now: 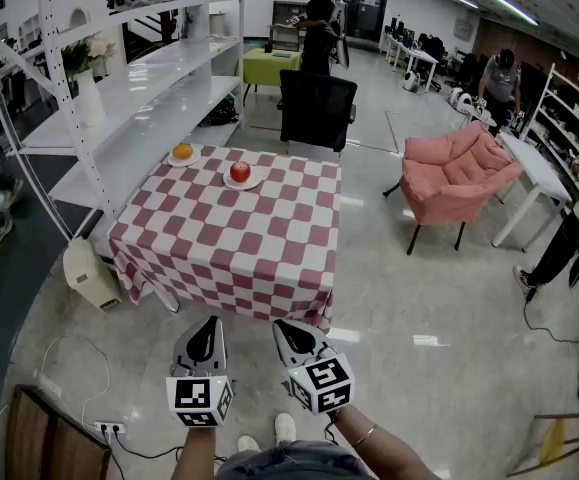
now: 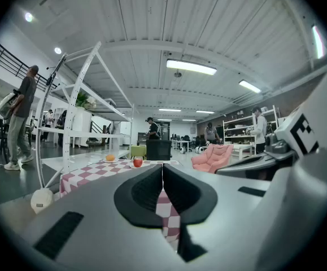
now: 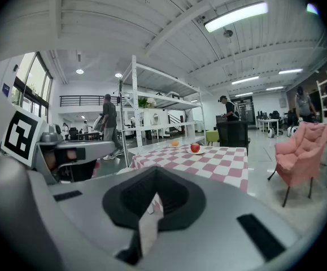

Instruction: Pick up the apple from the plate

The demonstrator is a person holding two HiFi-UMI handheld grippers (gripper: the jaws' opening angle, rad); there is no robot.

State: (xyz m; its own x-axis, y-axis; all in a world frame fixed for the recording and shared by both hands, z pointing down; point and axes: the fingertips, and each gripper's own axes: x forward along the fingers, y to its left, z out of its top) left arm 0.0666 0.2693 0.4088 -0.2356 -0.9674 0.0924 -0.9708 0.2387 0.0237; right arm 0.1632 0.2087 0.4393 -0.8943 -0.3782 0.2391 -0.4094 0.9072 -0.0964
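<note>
With the left gripper point(image 1: 206, 326) and right gripper point(image 1: 289, 328) both closed on nothing, we stand well short of the checkered table point(image 1: 249, 243), the apple point(image 1: 240, 172) on its plate point(image 1: 255, 181) at the far end, straight ahead, neither gripper clearly nearer.

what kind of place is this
Probably an open-plan lab or workshop: tall white metal shelving, white workbenches on the right, and a checked-cloth table staged mid-floor.
</note>
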